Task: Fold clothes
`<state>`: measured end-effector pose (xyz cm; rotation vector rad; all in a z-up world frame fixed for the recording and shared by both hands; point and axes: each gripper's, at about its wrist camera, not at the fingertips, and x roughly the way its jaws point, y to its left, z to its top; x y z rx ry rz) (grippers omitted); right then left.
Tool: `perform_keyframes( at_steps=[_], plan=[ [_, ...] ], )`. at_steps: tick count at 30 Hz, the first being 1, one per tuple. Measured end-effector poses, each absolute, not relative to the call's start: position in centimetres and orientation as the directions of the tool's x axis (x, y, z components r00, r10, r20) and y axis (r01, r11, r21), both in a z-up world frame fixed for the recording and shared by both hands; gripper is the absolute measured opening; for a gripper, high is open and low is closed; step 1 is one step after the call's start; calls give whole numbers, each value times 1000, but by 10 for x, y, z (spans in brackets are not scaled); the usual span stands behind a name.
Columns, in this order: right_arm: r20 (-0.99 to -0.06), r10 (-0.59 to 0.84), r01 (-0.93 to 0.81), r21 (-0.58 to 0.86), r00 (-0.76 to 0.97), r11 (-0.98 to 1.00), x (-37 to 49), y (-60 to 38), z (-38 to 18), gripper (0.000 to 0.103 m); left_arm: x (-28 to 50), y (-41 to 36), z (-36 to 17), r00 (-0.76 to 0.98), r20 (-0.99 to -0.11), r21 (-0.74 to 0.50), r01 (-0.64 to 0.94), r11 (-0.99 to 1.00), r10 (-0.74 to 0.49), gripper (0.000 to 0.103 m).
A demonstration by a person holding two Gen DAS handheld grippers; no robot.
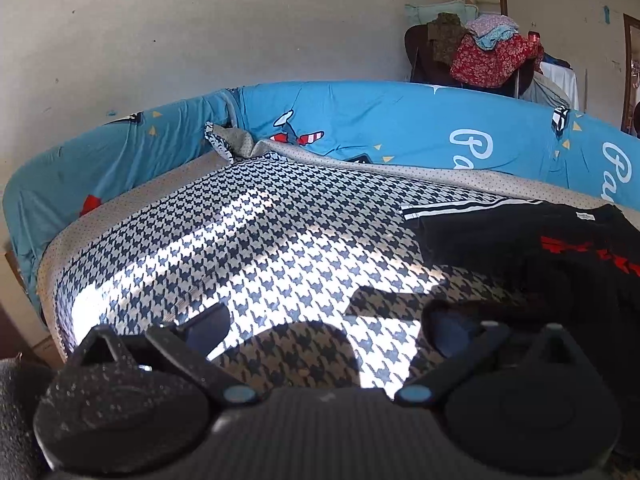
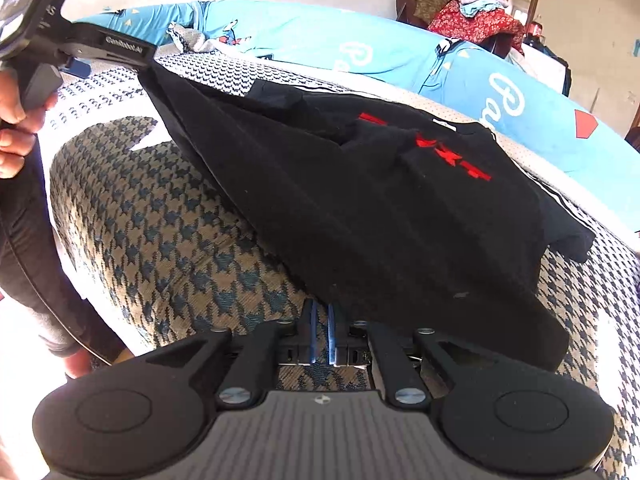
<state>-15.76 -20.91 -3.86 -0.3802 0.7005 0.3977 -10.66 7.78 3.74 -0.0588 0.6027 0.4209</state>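
Note:
A black T-shirt with red print and white-striped sleeves lies on the houndstooth bed cover, its near hem lifted. My right gripper is shut on that hem, the blue pads nearly together. In the left wrist view, my left gripper is open, with its fingers far apart and only bed cover between them. Its right finger sits at the edge of the black T-shirt. In the right wrist view the left gripper hovers by the shirt's far left corner. Whether it touches the cloth is unclear.
A blue printed cushion wall borders the far side of the bed. Behind it, a chair holds a pile of clothes. A person's hand and dark-clad leg are at the left bed edge.

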Motion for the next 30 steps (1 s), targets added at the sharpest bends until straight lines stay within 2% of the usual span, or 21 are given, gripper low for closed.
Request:
perform_keyframes(
  at_steps=[4,7,13,19,22,24,30],
  plan=[
    [-685,227,-473,-193,692,860,-156,-210,-39,7,-115,75,30,722,-577,86,-411,907,382,103],
    [-678,252,-480,-168,690,861,-156,-210,-36,13,-119,76,23,699,-602,100,-414,905,386,103],
    [-638,392,-516,-11,663,856,-154,-212,-24,19,-123,73,6,644,-658,146,-400,905,390,103],
    [-612,433,-494,78,662,866,-144,-208,-18,20,-131,64,-6,621,-704,159,-334,929,344,103],
    [-608,431,-489,79,667,868,-140,-202,-18,21,-141,59,1,672,-670,132,-307,942,314,103],
    [-606,430,-491,73,670,868,-136,-197,-18,26,-142,55,8,701,-648,124,-288,950,298,103],
    [-595,443,-488,96,670,868,-118,-185,-14,28,-132,46,12,708,-669,76,-238,968,226,103]
  ],
)
